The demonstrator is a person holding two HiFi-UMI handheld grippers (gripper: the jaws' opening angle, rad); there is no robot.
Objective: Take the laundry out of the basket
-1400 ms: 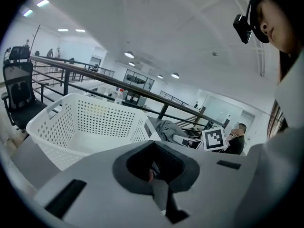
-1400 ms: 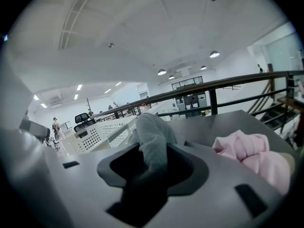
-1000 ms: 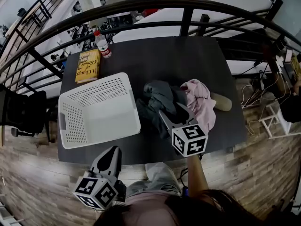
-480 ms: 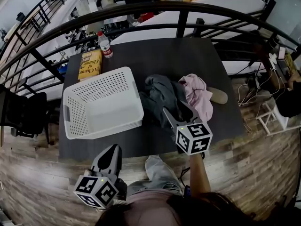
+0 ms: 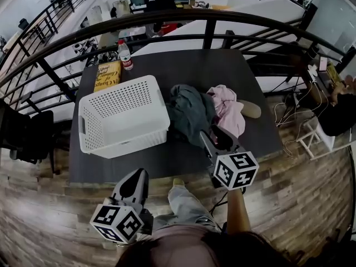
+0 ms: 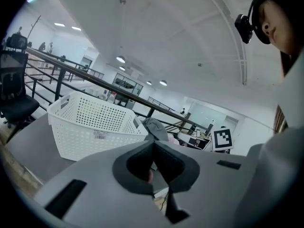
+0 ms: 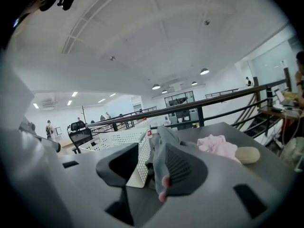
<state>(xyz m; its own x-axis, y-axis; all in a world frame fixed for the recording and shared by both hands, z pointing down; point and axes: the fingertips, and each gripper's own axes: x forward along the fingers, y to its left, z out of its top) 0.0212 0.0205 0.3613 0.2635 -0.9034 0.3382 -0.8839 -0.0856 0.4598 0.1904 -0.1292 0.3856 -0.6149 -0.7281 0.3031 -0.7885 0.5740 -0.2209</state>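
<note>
The dark table [image 5: 183, 65] in front of you carries a white perforated basket [image 5: 123, 137] on its left half, and the laundry lies out on the tabletop just right of it. A grey-blue garment [image 5: 189, 107] is heaped close beside the basket's right wall, a pink garment [image 5: 225, 107] is bunched against the heap's right side, and a small beige piece [image 5: 250, 110] sits at the far right of the pile. Your right gripper [image 5: 214, 135] hangs at the near edge of the pile. Its jaws are partly apart, have just been closing, and grip nothing. Your left gripper [image 5: 138, 176] is near you, off the table's near edge above the wooden floor [image 5: 44, 204], with its jaw tips drawn together on nothing. At the far left corner lie a yellow book [image 5: 107, 75] and, just right of it, an upright bottle [image 5: 126, 57].
</note>
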